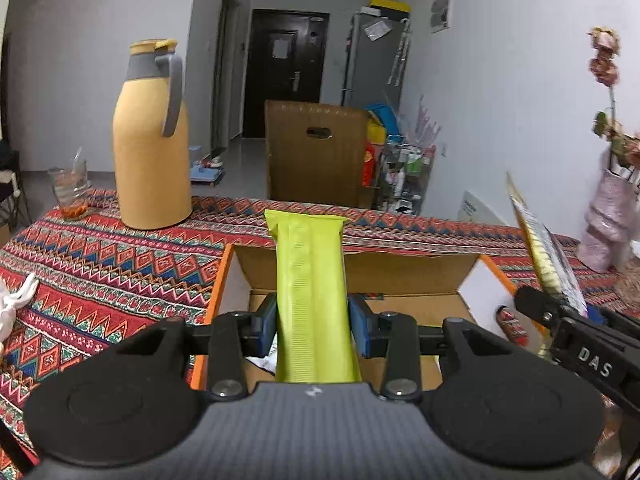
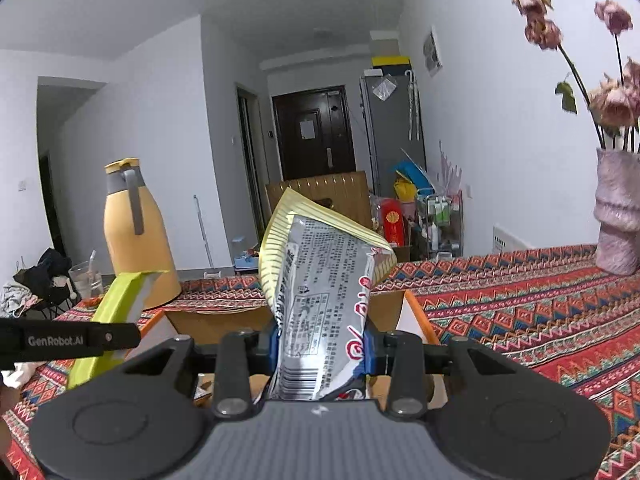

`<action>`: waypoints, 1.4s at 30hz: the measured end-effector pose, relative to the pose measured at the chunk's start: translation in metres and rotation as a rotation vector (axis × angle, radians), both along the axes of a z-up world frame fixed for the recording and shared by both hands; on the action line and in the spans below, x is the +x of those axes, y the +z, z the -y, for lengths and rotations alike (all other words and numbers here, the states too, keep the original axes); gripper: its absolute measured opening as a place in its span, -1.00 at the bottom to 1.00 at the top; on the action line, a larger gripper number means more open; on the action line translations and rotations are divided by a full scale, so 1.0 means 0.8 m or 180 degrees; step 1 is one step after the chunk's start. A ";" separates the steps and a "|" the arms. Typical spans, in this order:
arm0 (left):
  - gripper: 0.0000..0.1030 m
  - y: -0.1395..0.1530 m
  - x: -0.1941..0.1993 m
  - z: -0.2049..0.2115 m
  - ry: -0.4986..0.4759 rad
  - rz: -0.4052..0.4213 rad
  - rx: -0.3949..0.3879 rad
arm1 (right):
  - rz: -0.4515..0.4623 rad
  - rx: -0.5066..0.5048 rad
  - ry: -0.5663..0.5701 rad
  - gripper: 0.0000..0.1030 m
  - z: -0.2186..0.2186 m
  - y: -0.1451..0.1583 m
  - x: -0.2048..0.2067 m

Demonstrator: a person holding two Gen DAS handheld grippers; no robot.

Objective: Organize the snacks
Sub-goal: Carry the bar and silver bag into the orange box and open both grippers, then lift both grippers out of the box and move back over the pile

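Note:
My left gripper point(image 1: 313, 326) is shut on a long lime-green snack packet point(image 1: 310, 280), which sticks out forward over an open cardboard box point(image 1: 400, 270) with orange-edged flaps. My right gripper point(image 2: 322, 346) is shut on a silver and yellow snack bag point(image 2: 320, 264) with red lettering, held upright above the same box point(image 2: 216, 320). Each gripper shows in the other's view: the right one point(image 1: 560, 312) at the box's right flap, the left one point(image 2: 116, 336) at the left with the green packet point(image 2: 116, 304). A white wrapper lies inside the box, partly hidden.
A patterned red tablecloth point(image 1: 100, 264) covers the table. A yellow thermos jug point(image 1: 150, 140) and a glass point(image 1: 72, 192) stand at the back left. A pink vase point(image 2: 618, 216) with dried flowers stands at the right. A cardboard chair-back point(image 1: 316, 152) rises behind the table.

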State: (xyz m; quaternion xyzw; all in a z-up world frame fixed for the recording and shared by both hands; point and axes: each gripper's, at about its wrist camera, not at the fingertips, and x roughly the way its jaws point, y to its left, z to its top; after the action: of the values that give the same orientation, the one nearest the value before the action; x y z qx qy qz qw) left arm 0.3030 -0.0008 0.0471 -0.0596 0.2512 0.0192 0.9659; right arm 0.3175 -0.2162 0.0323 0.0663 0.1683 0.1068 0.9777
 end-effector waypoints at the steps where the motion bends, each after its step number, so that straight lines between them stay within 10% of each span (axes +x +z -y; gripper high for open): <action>1: -0.26 -0.003 0.003 -0.003 0.0021 0.0002 -0.0021 | -0.0010 0.0006 -0.0008 -0.30 0.001 -0.004 0.004; 10: -0.26 -0.032 0.026 -0.016 0.0089 -0.0143 -0.0018 | -0.0193 -0.0066 0.0025 -0.27 -0.009 -0.029 0.022; 14: -0.24 -0.033 0.020 -0.010 0.0050 -0.0116 0.0024 | -0.0253 -0.0096 0.0015 0.08 -0.011 -0.034 0.022; 21: 0.87 -0.026 0.001 -0.005 0.0122 0.0084 0.0088 | -0.0194 -0.0027 -0.0026 1.00 -0.006 -0.029 0.012; 42: 1.00 -0.027 -0.004 -0.005 0.0139 0.0078 0.0084 | -0.0112 -0.0037 -0.0048 1.00 -0.001 -0.021 -0.003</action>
State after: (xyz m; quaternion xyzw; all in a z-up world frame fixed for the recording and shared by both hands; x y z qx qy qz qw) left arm 0.2999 0.0033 0.0258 -0.0526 0.2376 0.0429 0.9690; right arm 0.3150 -0.2151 0.0155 0.0638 0.1855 0.0972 0.9757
